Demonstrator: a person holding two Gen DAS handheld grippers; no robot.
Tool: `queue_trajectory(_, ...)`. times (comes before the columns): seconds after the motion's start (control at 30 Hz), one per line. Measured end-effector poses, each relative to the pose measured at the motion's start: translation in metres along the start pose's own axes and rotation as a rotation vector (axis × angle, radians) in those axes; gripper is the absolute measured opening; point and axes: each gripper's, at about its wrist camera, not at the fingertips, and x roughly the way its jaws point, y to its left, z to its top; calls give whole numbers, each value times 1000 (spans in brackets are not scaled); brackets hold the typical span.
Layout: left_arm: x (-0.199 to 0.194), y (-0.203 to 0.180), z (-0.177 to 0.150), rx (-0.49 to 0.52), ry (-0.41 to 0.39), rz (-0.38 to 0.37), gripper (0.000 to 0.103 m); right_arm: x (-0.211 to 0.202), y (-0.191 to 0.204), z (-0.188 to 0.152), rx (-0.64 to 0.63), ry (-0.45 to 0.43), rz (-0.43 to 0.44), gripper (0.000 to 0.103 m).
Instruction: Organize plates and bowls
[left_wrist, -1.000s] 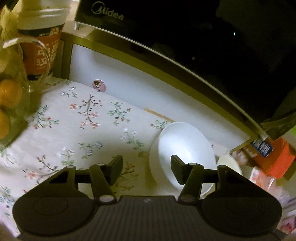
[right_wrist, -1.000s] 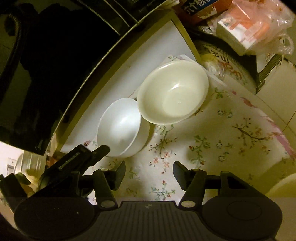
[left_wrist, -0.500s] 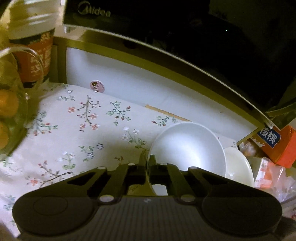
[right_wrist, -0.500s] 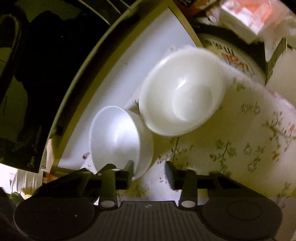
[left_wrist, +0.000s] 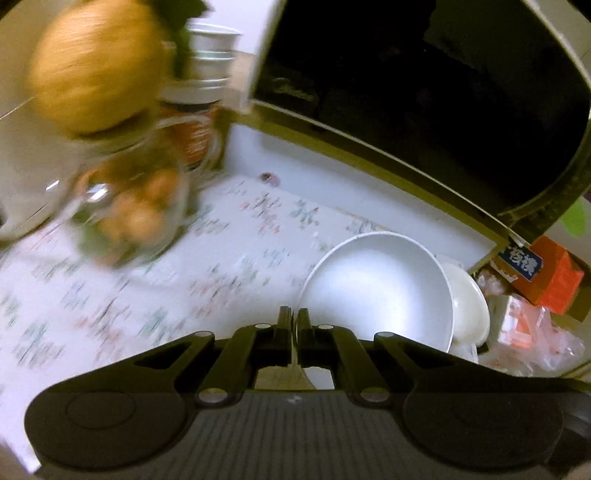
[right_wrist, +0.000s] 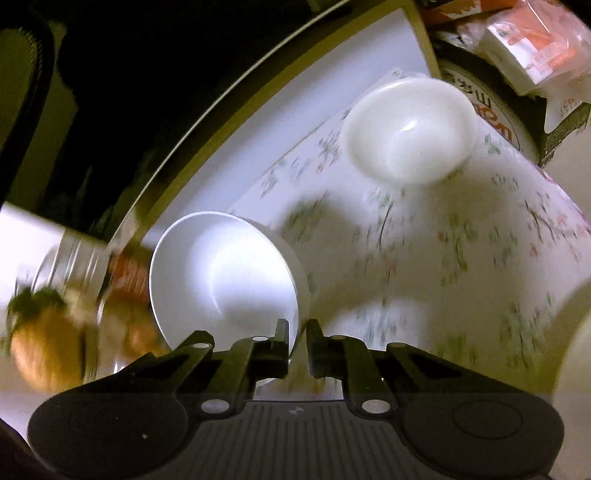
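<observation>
In the left wrist view my left gripper (left_wrist: 294, 325) is shut on the near left rim of a white bowl (left_wrist: 376, 291). A cream bowl (left_wrist: 471, 306) shows just behind that bowl's right side. In the right wrist view my right gripper (right_wrist: 297, 334) has its jaws closing, with the pads pinching the right rim of a tilted white bowl (right_wrist: 221, 273) held off the floral cloth (right_wrist: 461, 258). The cream bowl (right_wrist: 410, 129) rests upright on the cloth farther back. Neither gripper appears in the other's view, and I cannot tell whether both hold one bowl.
A glass jar of oranges (left_wrist: 136, 218) and a noodle cup (left_wrist: 199, 122) stand at the left, blurred. A dark microwave (left_wrist: 424, 92) runs along the back. An orange carton (left_wrist: 543, 273) and bagged packets (left_wrist: 524, 325) crowd the right. A round tin (right_wrist: 491, 107) sits behind the cream bowl.
The left jaws went from open to shut on the bowl's rim, then pulled back and up. The right jaws narrowed onto a white bowl's rim, and that bowl came away from the cream bowl.
</observation>
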Motion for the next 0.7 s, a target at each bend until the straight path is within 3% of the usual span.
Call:
queue_trajectory(0.17, -48, 9, -36, 4, -5, 0, 2, -39, 9, -39, -137, 45, -43, 10)
queue_trajectory(0.43, -101, 6, -102, 122, 22, -9, 3, -99, -12, -103, -305, 70, -39, 13)
queue_trajectory(0.53, -107, 9, -123, 154, 58, -1, 3, -106, -27, -122, -314, 120, -39, 13)
queue_trajectory(0.7, -82, 14, -136, 164, 128, -13, 4, -97, -44, -128, -325, 203, -74, 13)
